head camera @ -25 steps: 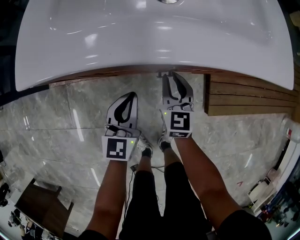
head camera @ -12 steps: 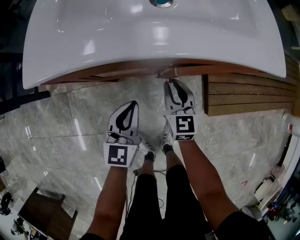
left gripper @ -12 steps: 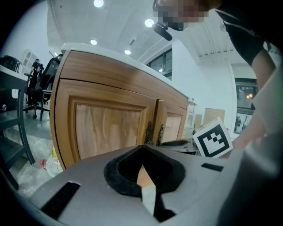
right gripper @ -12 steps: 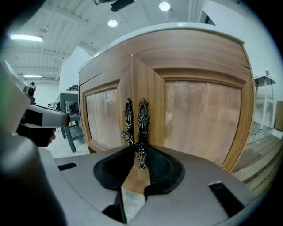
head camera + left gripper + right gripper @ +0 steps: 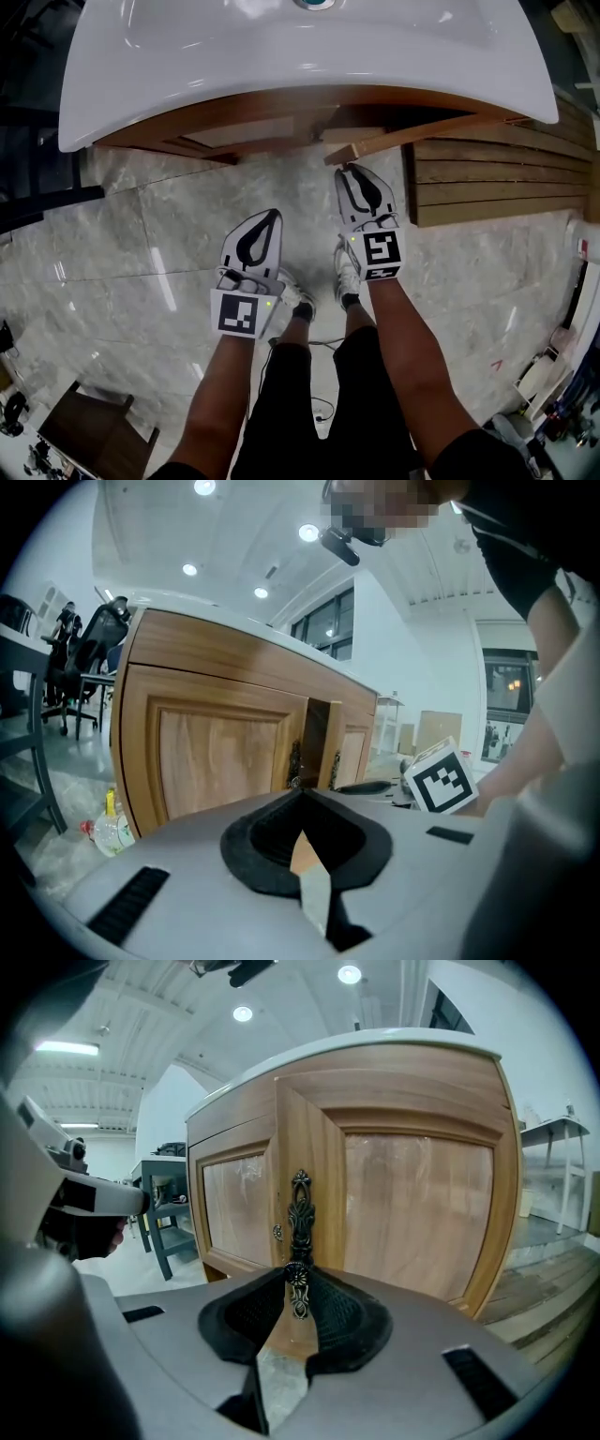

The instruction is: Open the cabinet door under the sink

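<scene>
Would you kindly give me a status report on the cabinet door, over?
Right gripper shut on door handle. Left gripper shut, empty, held back. Cabinet door part open. Nothing seen blocking its swing.

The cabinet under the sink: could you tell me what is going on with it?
A person holds a gripper in each hand. The right gripper is shut on the ornate handle of a cabinet door, which stands ajar. The left gripper, shut and empty, hangs beside it, touching nothing.
</scene>
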Demonstrator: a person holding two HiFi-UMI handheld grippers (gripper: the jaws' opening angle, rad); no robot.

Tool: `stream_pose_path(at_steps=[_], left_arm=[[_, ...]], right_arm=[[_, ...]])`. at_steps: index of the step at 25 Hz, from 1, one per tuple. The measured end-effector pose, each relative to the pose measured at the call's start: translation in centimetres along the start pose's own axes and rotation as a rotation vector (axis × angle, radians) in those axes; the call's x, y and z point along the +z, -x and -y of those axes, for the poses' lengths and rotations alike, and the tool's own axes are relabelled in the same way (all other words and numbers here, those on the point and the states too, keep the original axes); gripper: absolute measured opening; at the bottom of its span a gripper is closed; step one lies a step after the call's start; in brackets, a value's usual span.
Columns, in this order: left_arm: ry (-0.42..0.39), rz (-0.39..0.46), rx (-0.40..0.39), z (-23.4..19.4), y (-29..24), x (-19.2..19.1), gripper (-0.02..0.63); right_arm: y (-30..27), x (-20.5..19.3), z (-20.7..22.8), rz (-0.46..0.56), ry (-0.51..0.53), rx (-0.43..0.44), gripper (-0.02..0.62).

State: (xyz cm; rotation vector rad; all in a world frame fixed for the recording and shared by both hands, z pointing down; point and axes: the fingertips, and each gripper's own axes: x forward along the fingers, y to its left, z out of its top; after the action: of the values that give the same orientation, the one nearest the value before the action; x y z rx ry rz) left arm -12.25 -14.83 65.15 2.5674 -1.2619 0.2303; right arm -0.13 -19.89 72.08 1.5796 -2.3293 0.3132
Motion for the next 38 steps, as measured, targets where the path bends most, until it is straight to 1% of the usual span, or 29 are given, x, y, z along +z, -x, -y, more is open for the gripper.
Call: stream_pose_path(at_steps=[2, 5, 8, 12, 17, 22, 27, 30, 34, 38], left_arm=[[0.002, 0.008, -0.003, 0.5, 0.1, -0.1, 0.022], [-0.012, -0.001, -0.013, 1.6, 0.2, -0.7, 0.023], [-0.019, -0.006, -0.008, 3.0, 0.2, -1.2, 0.023], [-0.01, -0.015, 0.011, 5.6, 0.4, -2.2, 0.023], [-0.019, -0.031, 0.021, 8.9, 0.4, -3.4, 0.023], [-0.037, -0.042, 0.029, 12.4, 0.1, -4.0, 0.023], [-0.037, -0.041, 0.054, 15.2, -0.4, -4.4, 0.023], [-0.031, -0.041, 0.066, 17.0, -0.7, -4.4, 0.023], [-0.037, -0.033, 0.074, 19.2, -1.2, -4.3, 0.023], [-0.039, -0.04, 0.071, 21.1, -1.9, -4.1, 0.023]], right_arm=[[1.1, -0.5, 0.0, -0.003, -0.003, 0.004, 0.091], [2.5, -1.1, 0.0, -0.003, -0.009, 0.035, 0.091], [4.0, -1.6, -0.1, -0.002, -0.003, 0.089, 0.091], [6.3, -2.4, 0.0, 0.008, 0.038, 0.159, 0.091], [8.8, -3.3, 0.2, 0.004, 0.06, 0.24, 0.091], [11.6, -4.6, 1.2, 0.006, 0.104, 0.334, 0.091], [14.7, -6.0, 2.7, -0.007, 0.154, 0.426, 0.092], [16.8, -6.7, 4.1, 0.002, 0.183, 0.468, 0.094], [19.1, -7.5, 6.2, 0.006, 0.214, 0.49, 0.094], [21.1, -8.3, 8.4, -0.001, 0.221, 0.454, 0.084]])
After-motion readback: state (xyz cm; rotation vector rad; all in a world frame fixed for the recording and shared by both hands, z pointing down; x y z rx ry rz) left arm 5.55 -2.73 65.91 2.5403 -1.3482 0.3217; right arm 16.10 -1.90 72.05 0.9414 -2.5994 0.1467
